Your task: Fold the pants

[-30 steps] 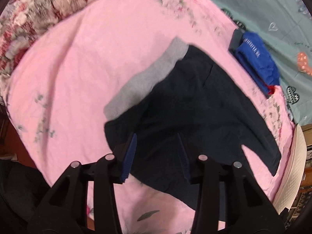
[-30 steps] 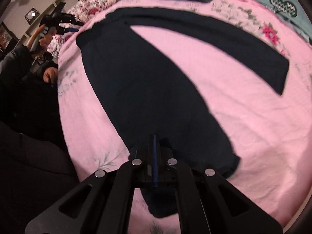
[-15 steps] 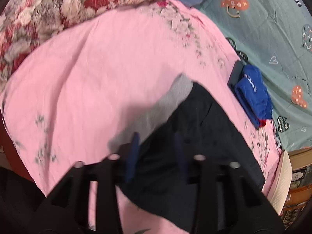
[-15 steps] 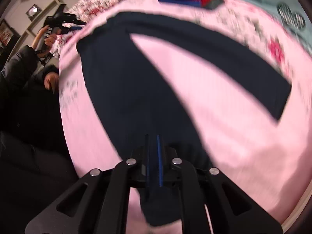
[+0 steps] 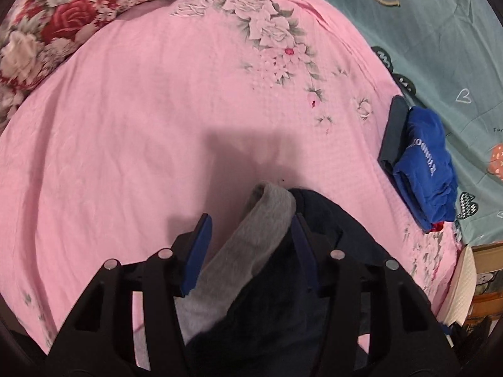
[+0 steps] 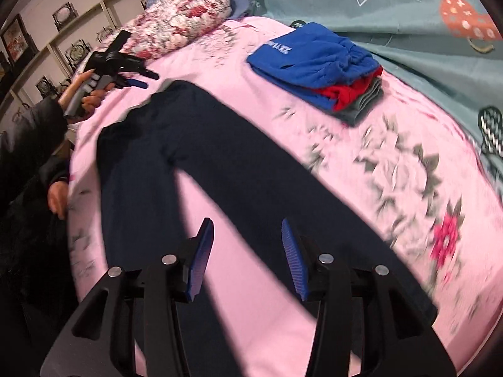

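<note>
Laying out flat, first fold not yet made, judged from both legs lying splayed in a V.

- Pants (image 6: 201, 163): dark navy, spread on pink bedsheet (image 5: 132, 132); waist end far from the right jaws, near the left gripper as seen in the right wrist view; both legs running toward and under the right jaws, pink sheet showing in the gap between them.
- Waistband lining (image 5: 251, 251): grey, turned outward, lying between the left jaws and close against the right-hand blue pad; whether touching, cannot tell.
- Left gripper (image 5: 251, 238): jaws spread partway, having just been opening; waistband cloth between them, no pinch visible.
- Right gripper (image 6: 248, 251): jaws spread, having just been opening; nothing between them but sheet and leg fabric lying flat below; not gripping.
- Folded clothes stack (image 6: 317, 66): blue over red and grey, well beyond the right jaws, apart from the pants.
- Floral pillow (image 5: 63, 22): far ahead of the left jaws, to the left.

Next move, as judgement: re-pinching one leg hem and the waist edge on the same side, then carrying that leg across onto the other; calls for both jaws closing on a single layer, with edges kept aligned.
</note>
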A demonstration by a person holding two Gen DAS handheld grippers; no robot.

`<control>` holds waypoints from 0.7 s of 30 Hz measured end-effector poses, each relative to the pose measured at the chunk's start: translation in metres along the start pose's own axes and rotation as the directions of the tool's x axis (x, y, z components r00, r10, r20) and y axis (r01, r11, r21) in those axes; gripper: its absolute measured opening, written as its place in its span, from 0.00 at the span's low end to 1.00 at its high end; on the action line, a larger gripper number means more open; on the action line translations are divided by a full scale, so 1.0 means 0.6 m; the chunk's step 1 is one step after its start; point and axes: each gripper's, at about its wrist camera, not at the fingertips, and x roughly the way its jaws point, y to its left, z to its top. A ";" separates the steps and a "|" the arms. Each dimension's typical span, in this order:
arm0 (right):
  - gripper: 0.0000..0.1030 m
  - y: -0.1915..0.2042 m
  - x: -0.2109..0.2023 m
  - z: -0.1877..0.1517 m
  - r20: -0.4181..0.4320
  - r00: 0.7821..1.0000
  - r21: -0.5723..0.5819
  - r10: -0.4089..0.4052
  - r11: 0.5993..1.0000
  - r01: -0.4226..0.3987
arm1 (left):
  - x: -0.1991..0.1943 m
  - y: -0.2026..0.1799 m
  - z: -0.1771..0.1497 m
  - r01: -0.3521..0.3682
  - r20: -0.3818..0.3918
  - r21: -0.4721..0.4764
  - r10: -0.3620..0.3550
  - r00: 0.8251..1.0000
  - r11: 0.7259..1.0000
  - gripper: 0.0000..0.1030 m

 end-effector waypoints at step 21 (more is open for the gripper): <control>0.33 -0.096 0.234 0.151 -0.194 0.976 -0.126 0.097 0.984 -0.123 | 0.038 -0.016 0.024 0.029 -0.039 0.059 -0.027 0.999 0.998 0.19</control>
